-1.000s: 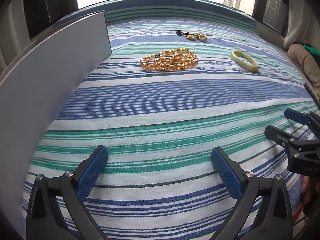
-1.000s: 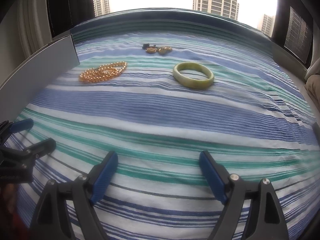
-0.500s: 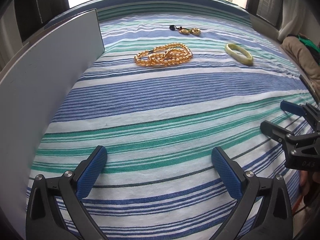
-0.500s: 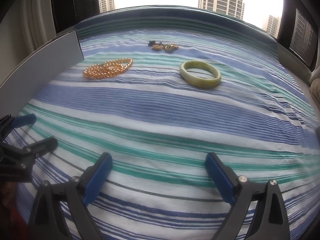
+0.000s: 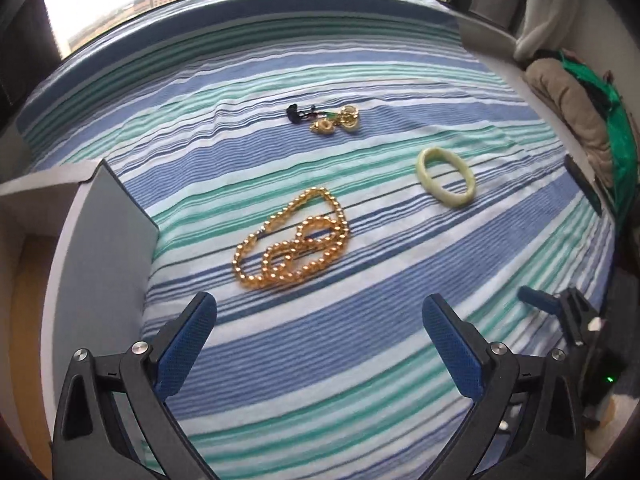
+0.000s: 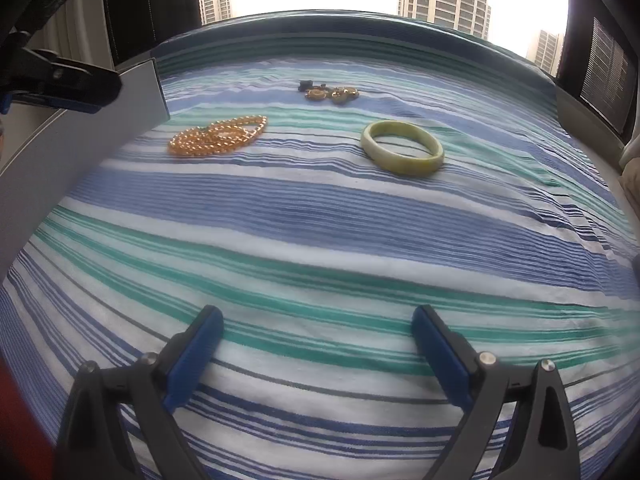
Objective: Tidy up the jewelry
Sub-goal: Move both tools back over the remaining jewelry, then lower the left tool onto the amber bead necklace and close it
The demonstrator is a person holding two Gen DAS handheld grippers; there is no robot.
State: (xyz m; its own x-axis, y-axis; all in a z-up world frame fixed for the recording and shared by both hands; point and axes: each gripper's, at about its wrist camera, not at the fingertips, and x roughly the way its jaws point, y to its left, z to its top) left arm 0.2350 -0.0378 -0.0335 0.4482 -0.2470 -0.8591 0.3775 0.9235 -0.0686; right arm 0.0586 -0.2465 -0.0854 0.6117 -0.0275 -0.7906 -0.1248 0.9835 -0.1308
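Note:
A gold bead necklace (image 5: 292, 246) lies coiled on the striped cloth; it also shows in the right wrist view (image 6: 218, 136). A pale green bangle (image 5: 446, 178) lies to its right, also in the right wrist view (image 6: 402, 153). A small cluster of gold and dark pieces (image 5: 330, 118) lies farther back, also in the right wrist view (image 6: 330, 92). My left gripper (image 5: 320, 340) is open and empty, raised just short of the necklace. My right gripper (image 6: 316, 350) is open and empty, low over the cloth, well short of the bangle.
A grey box (image 5: 108, 264) stands at the left, its wall next to the necklace; it shows in the right wrist view (image 6: 80, 140). The striped cloth (image 6: 320, 232) covers the surface. Folded clothes (image 5: 568, 108) lie at the far right. A window is behind.
My left gripper has risen and moved forward toward the necklace, now looking down on it. My right gripper has edged forward toward the bangle.

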